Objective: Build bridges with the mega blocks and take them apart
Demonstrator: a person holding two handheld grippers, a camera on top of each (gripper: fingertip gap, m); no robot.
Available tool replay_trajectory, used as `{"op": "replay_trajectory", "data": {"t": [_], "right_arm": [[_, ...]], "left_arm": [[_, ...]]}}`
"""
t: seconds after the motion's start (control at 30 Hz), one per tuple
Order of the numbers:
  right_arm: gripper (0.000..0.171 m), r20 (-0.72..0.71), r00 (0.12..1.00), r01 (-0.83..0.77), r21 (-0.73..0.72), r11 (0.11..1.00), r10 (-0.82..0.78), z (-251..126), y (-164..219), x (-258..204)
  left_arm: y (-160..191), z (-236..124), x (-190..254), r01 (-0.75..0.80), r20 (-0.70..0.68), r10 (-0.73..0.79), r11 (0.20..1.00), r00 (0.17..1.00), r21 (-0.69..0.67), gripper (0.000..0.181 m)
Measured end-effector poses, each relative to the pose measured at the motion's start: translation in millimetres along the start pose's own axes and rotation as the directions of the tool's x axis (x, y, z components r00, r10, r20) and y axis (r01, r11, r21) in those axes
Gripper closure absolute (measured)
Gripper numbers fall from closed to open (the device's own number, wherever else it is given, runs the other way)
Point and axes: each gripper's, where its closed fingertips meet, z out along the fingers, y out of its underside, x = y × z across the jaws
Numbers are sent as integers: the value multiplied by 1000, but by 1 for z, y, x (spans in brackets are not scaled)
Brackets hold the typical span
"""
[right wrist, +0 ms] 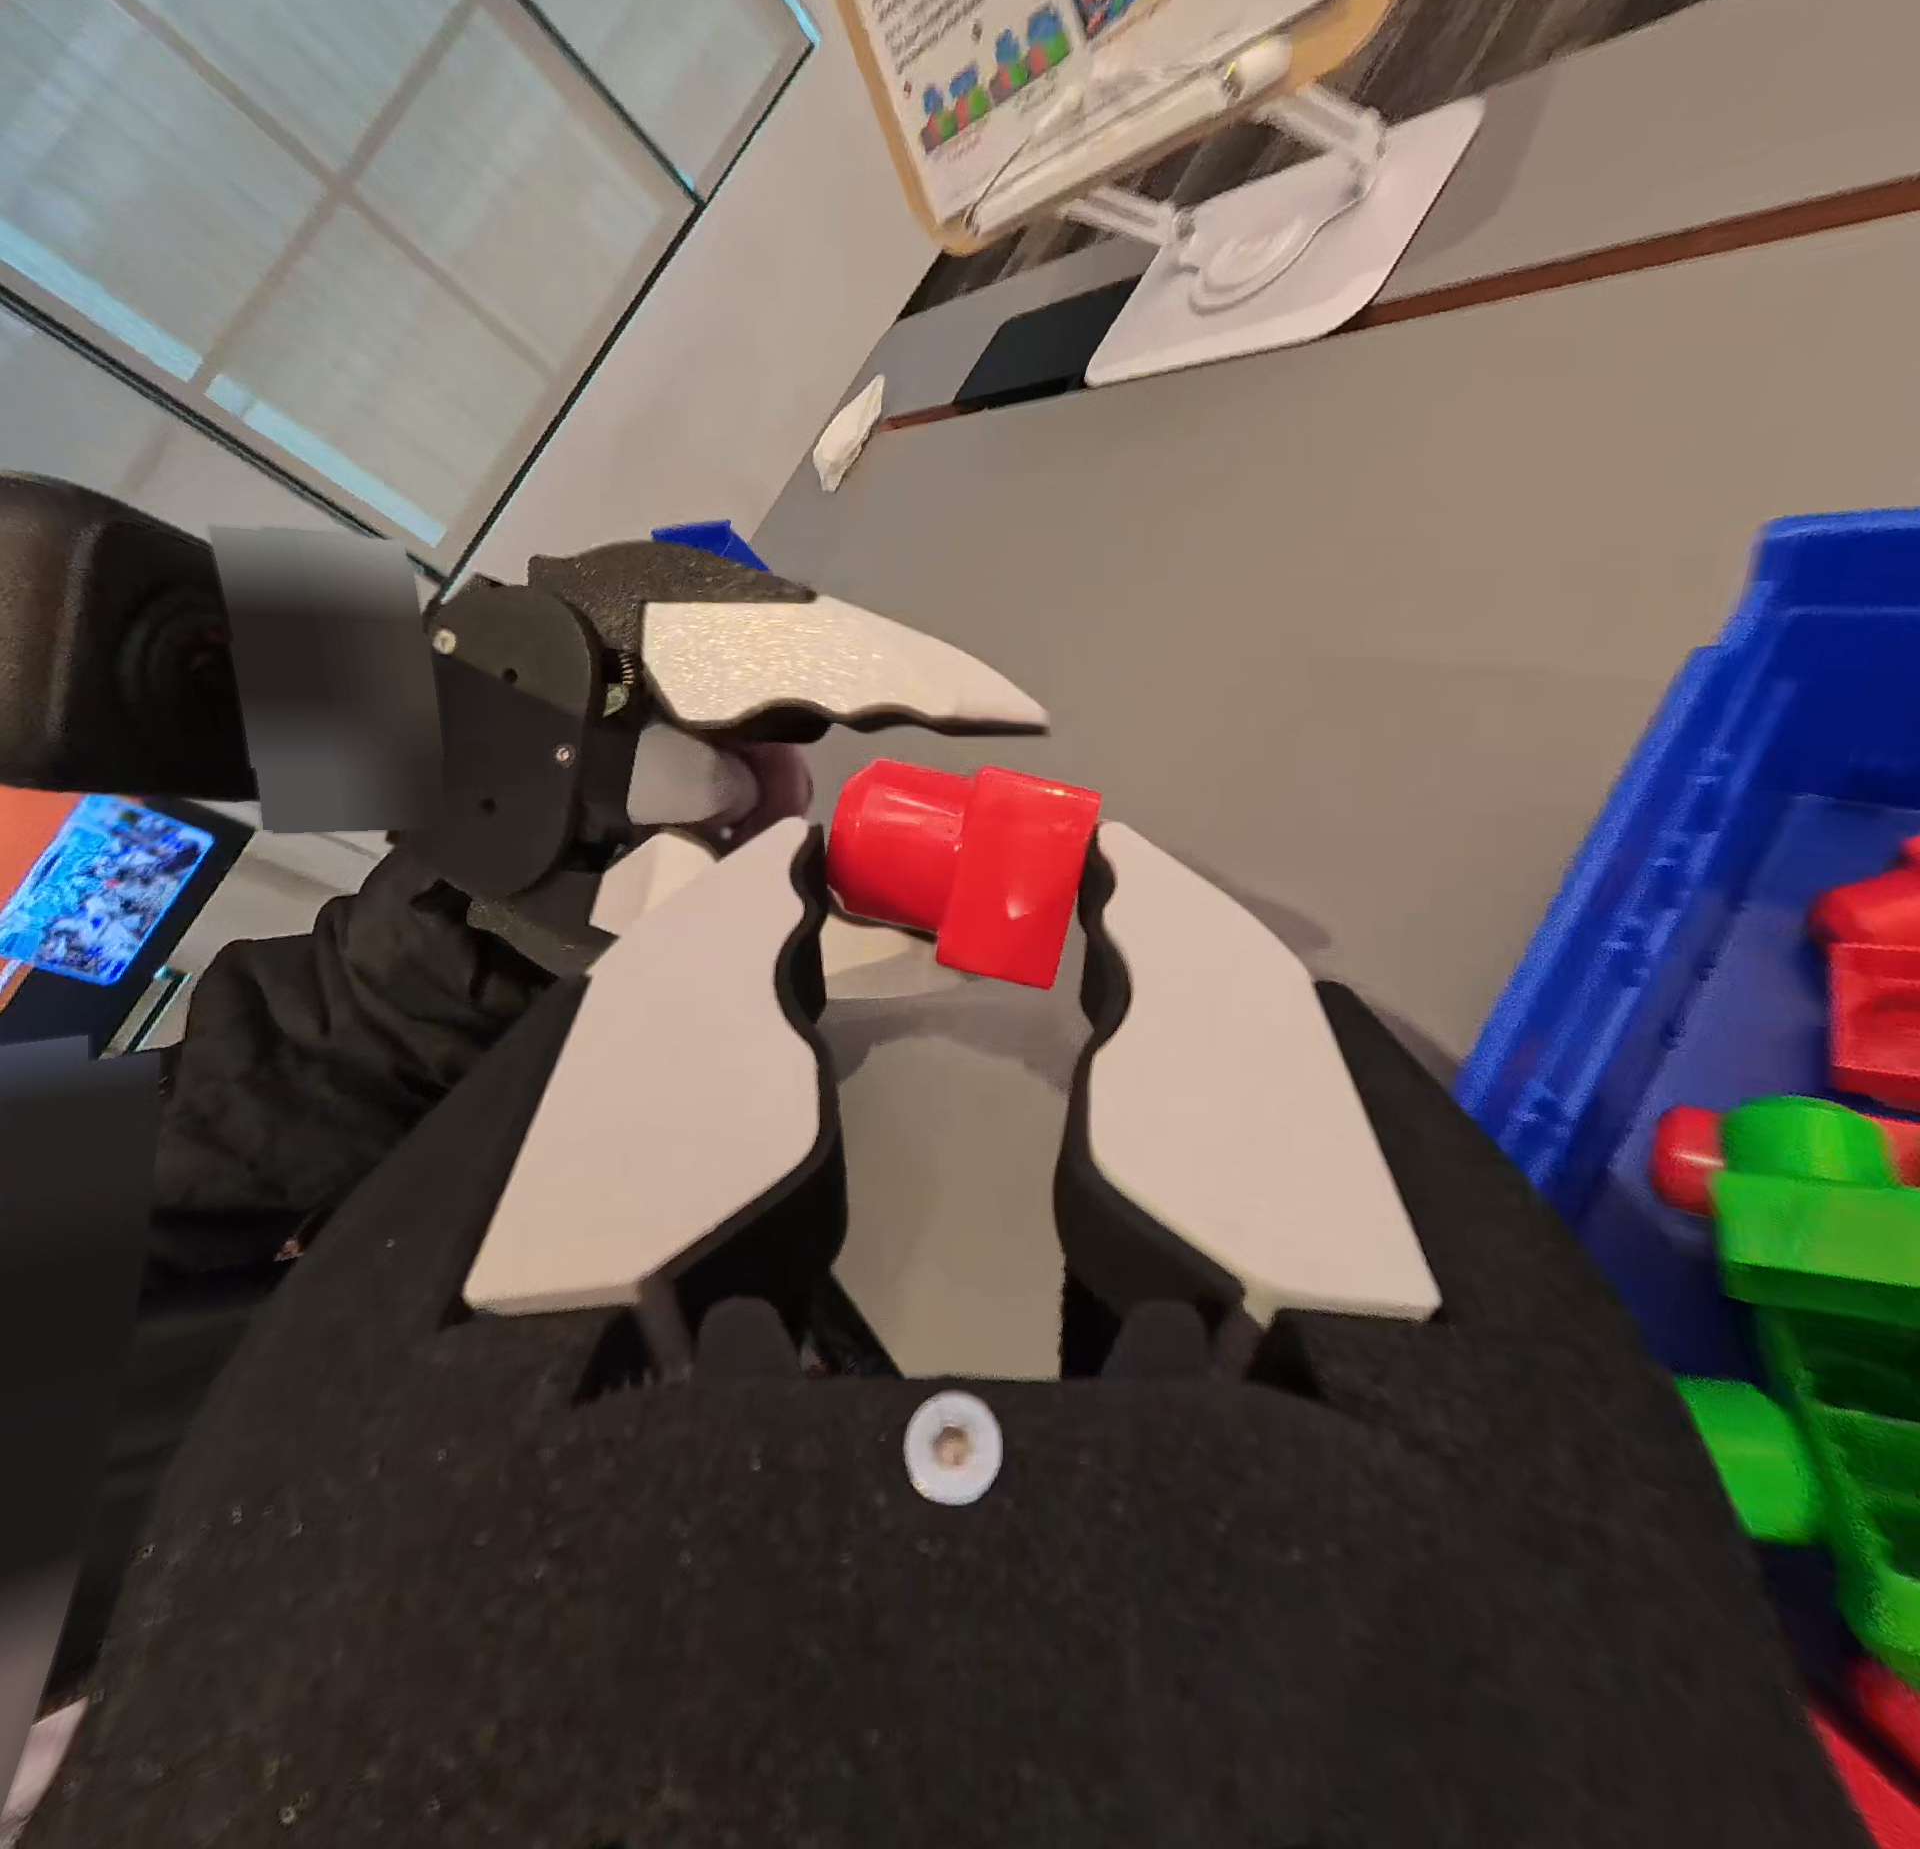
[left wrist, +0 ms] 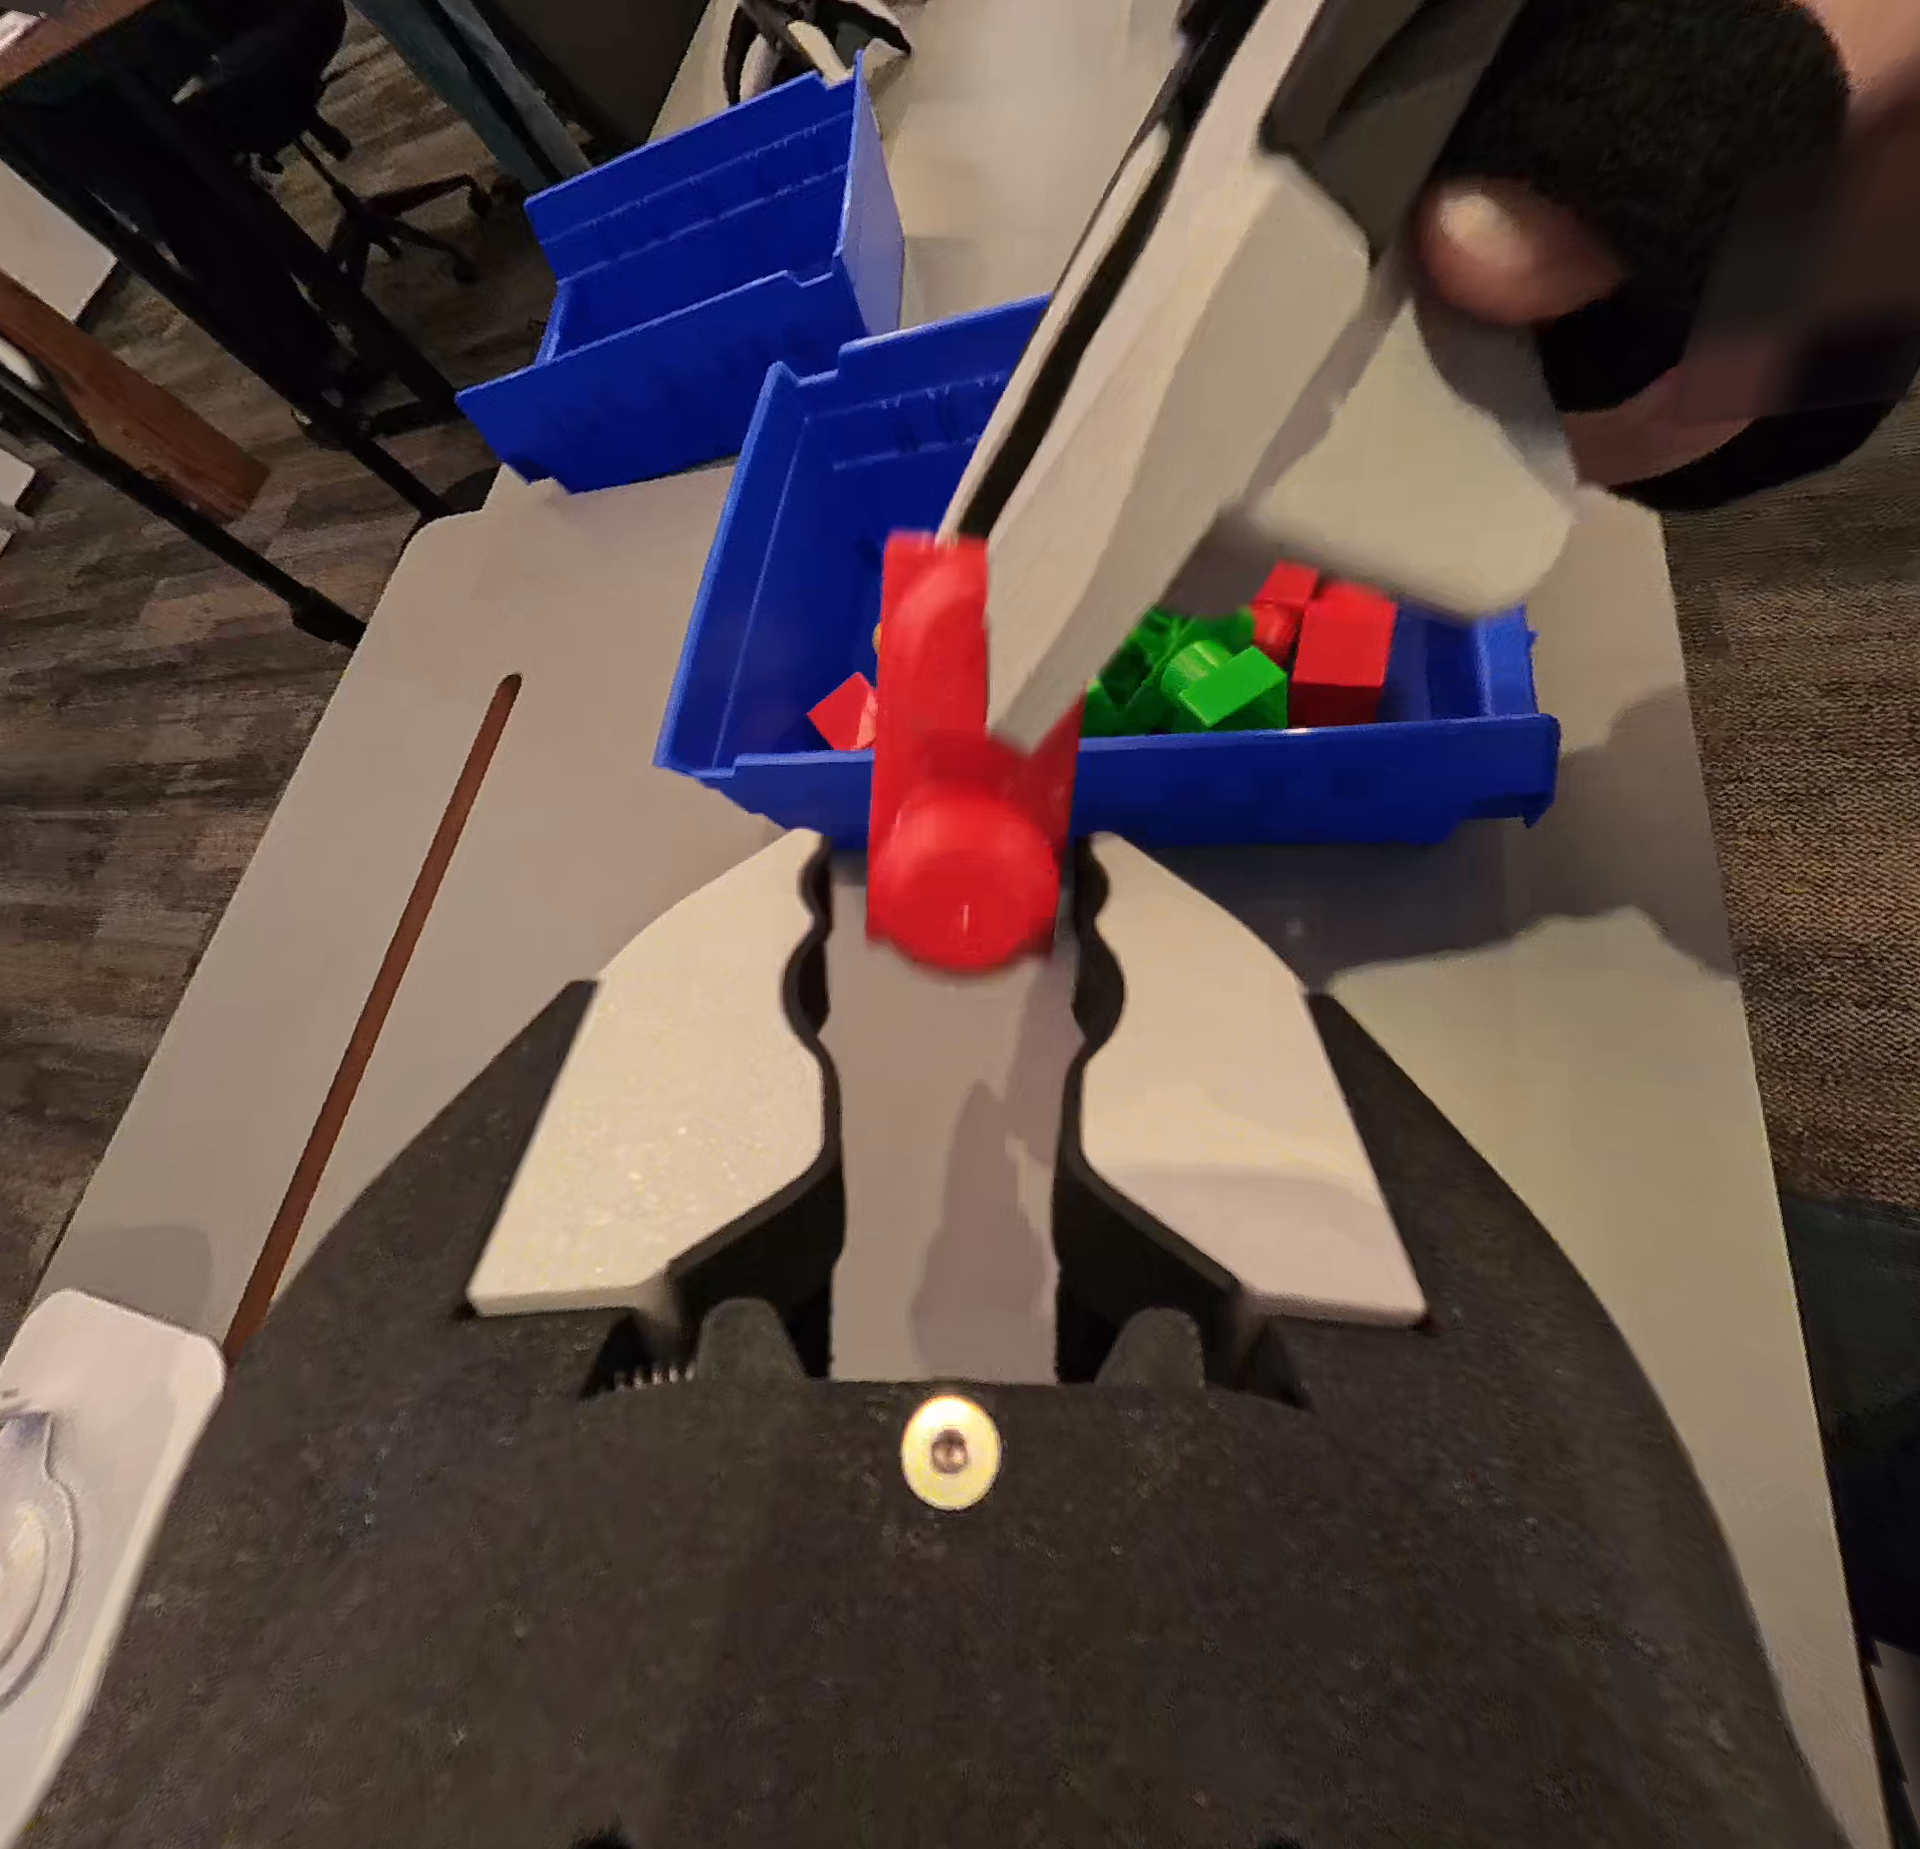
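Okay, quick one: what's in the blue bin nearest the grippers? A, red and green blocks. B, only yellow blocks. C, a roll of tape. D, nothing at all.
A: the nearer blue bin holds a heap of green blocks and red blocks, also seen at the right edge of the right wrist view.

The block [right wrist: 961,869] between the fingers is plain red. Each tool has pale grey fingers [left wrist: 665,1103] on a black, grainy body. The two bins [left wrist: 1143,791] are bright blue; one holds red blocks [left wrist: 1340,646] and green blocks [left wrist: 1216,682]. The table [left wrist: 312,916] is flat grey, with a brown stripe [left wrist: 384,989].
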Motion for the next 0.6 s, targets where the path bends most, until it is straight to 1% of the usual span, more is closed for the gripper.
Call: {"op": "replay_trajectory", "data": {"t": [0.03, 0.07, 0.13, 0.17, 0.2, 0.23, 0.27, 0.33, 0.37, 0.4, 0.43, 0.53, 0.6], "right_arm": [[125, -18, 1000, 7, 24, 1000, -6, -9, -5, 8], [125, -66, 998, 14, 42, 999, -12, -21, -9, 23], [125, -241, 970, 16, 43, 999, -5, -52, -12, 76], [125, -311, 950, -10, 34, 999, 20, -66, -8, 104], [125, -347, 936, -59, 36, 998, 68, -77, -3, 129], [125, -346, 930, -118, 52, 992, 128, -82, 2, 147], [125, -311, 932, -168, 78, 983, 184, -84, 5, 157], [125, -232, 943, -209, 148, 967, 239, -83, 0, 163], [121, -241, 944, -187, 171, 967, 225, -86, -4, 165], [114, -279, 941, -146, 184, 972, 194, -89, -7, 169], [112, -315, 935, -104, 189, 976, 161, -93, -11, 171], [110, -317, 944, -23, 207, 978, 90, -98, -22, 160], [110, -320, 947, 34, 223, 974, 40, -100, -27, 149]], "left_arm": [[3, -2, -2, 6, 10, -6, 1000, 1000, -8, 128], [9, -6, -3, 8, 12, -8, 1000, 1000, -18, 127], [24, -18, -7, 20, 24, -19, 999, 1000, -38, 126], [33, -26, -9, 37, 30, -35, 998, 999, -49, 127], [42, -35, -10, 60, 31, -59, 997, 998, -57, 127], [50, -44, -9, 87, 25, -85, 994, 996, -59, 128], [58, -55, -9, 112, 20, -111, 992, 994, -57, 129], [73, -79, -11, 147, 40, -145, 988, 989, -46, 131], [81, -94, -13, 161, 64, -158, 986, 985, -42, 131], [89, -112, -16, 179, 90, -176, 983, 980, -33, 131], [97, -131, -18, 204, 116, -201, 979, 973, -17, 132], [127, -202, -25, 319, 180, -321, 947, 930, 41, 132], [155, -256, -31, 402, 235, -410, 912, 881, 85, 133]]}}
